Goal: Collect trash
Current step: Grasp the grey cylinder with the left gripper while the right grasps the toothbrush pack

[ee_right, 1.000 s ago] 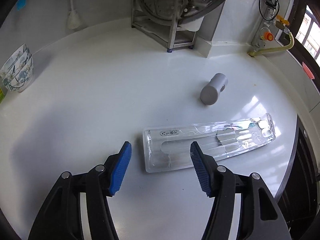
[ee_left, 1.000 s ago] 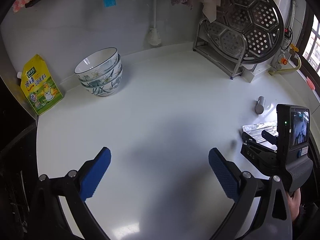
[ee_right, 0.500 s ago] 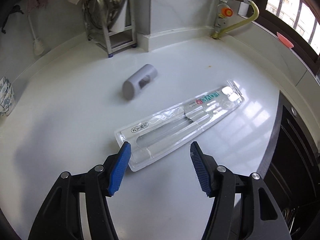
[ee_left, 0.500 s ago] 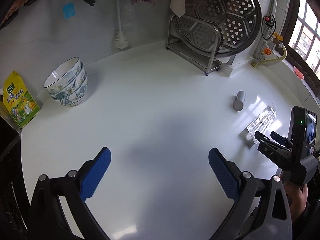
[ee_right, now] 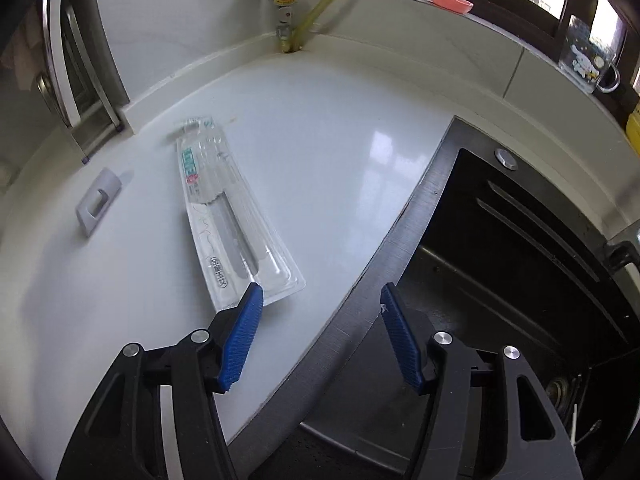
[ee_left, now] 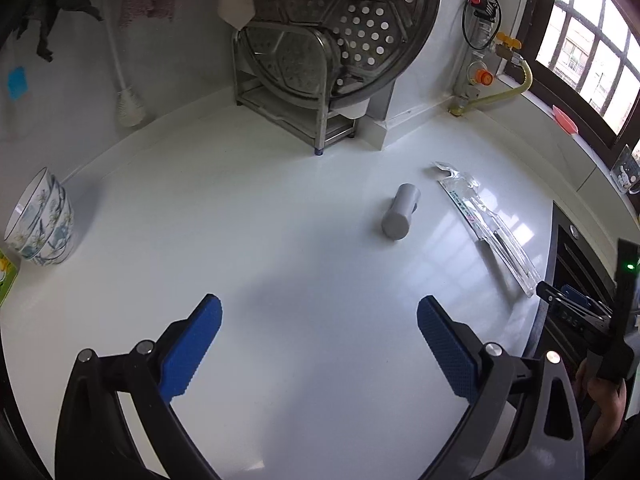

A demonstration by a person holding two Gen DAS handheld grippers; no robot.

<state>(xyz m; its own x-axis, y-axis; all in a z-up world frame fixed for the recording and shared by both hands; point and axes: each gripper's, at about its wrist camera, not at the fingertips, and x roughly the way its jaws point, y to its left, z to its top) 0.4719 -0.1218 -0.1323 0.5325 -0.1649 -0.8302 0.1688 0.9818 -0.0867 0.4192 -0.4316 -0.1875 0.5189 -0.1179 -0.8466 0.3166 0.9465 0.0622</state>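
The right gripper (ee_right: 320, 332) has its blue pads spread apart with nothing between them. It hangs over the edge where the white desk (ee_right: 332, 168) meets the black sink (ee_right: 520, 264). Its left pad sits in front of the near corner of a clear plastic package (ee_right: 232, 220); whether it touches the package cannot be told. The package lies flat on the desk and runs away from that pad, up and to the left. Left of the package, apart from it, lies a small grey tube (ee_right: 98, 202). Beyond the package's far end a yellow hose (ee_right: 324, 0) goes down into the desk's back edge, and far off to the upper right a printed glass mug (ee_right: 588, 60) stands on the window ledge.

The left gripper (ee_left: 318, 344) is also wide open and empty, over bare white desk (ee_left: 240, 220). Ahead of it and to the right lies the grey tube (ee_left: 400, 216), and just right of that the clear package (ee_left: 484, 228), stretching toward the right gripper (ee_left: 576, 312), which a hand (ee_left: 604, 396) holds at the far right edge. Straight ahead at the back stands a metal rack (ee_left: 316, 108) carrying a round perforated steamer tray (ee_left: 352, 16). Far to the left is a stack of patterned bowls (ee_left: 40, 220).
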